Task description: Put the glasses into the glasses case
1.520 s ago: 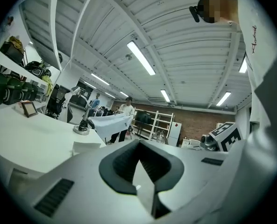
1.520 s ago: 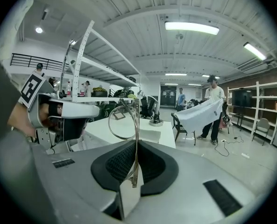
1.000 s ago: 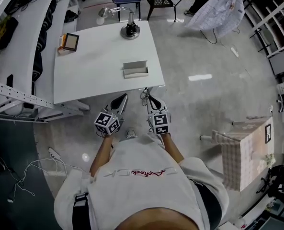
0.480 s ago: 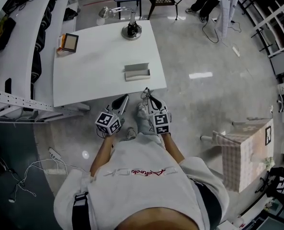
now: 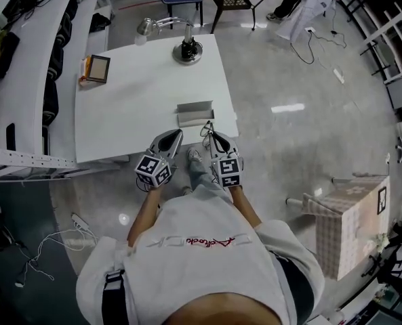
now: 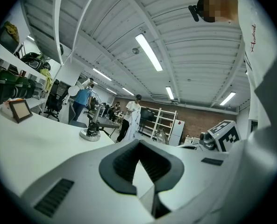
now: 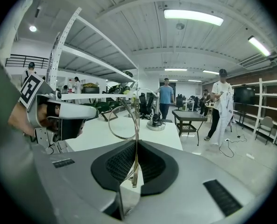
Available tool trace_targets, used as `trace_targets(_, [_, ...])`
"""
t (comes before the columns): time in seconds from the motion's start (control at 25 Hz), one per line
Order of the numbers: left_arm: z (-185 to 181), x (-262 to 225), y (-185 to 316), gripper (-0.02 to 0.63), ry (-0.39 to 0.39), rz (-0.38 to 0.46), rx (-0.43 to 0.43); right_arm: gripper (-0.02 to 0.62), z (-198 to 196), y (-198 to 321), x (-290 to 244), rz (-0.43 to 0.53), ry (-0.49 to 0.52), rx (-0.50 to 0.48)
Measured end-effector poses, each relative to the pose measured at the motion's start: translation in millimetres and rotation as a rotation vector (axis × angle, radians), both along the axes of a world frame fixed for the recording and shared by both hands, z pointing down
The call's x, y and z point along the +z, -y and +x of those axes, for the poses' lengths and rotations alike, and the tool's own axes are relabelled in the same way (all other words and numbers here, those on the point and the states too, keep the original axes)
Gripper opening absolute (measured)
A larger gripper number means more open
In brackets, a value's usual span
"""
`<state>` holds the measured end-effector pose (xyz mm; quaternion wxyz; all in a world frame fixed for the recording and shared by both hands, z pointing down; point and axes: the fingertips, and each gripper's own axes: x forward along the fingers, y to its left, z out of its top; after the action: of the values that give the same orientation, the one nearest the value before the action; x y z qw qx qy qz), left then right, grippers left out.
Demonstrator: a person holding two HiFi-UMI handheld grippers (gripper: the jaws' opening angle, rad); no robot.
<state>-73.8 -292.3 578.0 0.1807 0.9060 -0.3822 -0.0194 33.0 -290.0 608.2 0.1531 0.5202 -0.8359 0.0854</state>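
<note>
Both of my forearms reach forward from the body, elbows tucked in, with the two tools side by side and pointing at the near edge of the white bench [image 5: 136,110]. My left tool [image 5: 171,137] has its dark pads pressed together with nothing between them, its tip just over the bench's near edge. My right tool [image 5: 213,136] is pinching one thin gold wire-framed pair of glasses [image 7: 123,120] by a temple arm, and the round lens rim stands upright above the pads. The glasses sit just on my side of the one open grey rectangular glasses case [image 5: 195,112], close to it but not in it. The case lies near the bench's front edge and towards its right side, directly ahead of the gap between the two tools. I also count one desk lamp on a round dark base [image 5: 186,49] at the far edge and one small brown-framed picture [image 5: 97,68] far left, both well apart from the case. A broad stretch of bench top lies left of and beyond the case, and shiny grey floor [image 5: 289,134] runs along the right edge.
</note>
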Motion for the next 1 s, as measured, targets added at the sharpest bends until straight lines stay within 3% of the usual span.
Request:
trace_targets(0.48, [-3.7, 5.3, 69.2, 0.026, 0.025, -0.036, -0.031, 0.013, 1.2, 64.4, 9.6, -0.044, 0.013, -0.018])
trace_targets(1.0, [-10.4, 47.7, 91.6, 0.025, 0.022, -0.165, -0.053, 0.012, -1.4, 79.9, 62.6, -0.198, -0.001, -0.052])
